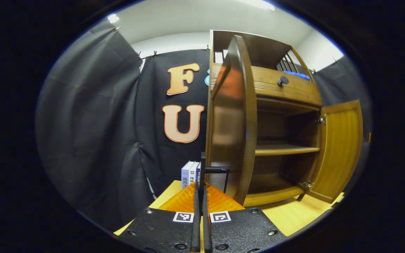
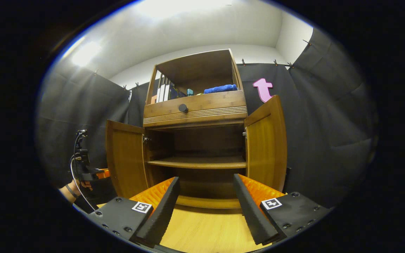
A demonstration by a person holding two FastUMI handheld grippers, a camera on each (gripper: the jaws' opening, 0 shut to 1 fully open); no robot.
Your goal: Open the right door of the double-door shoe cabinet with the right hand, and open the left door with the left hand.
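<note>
Right tool (image 2: 206, 207): two black screwed plates, each with square black-and-white marker, ribbed orange panels behind wedge fingers. Left tool (image 1: 199, 211): same black plates, markers, screws. Far left tool (image 2: 83, 165): black cables; hand (image 2: 83, 183) wears dark wristband.

You're holding the right gripper (image 2: 206, 196) with fingers spread wide, facing the shoe cabinet (image 2: 195, 105). Both doors are standing open: left door (image 2: 125, 161), right door (image 2: 267, 140). Shelf (image 2: 197, 162) is sitting bare inside. Your left gripper (image 2: 83, 168) is showing beside the left door, hand (image 2: 79, 184) gripping it.
</note>
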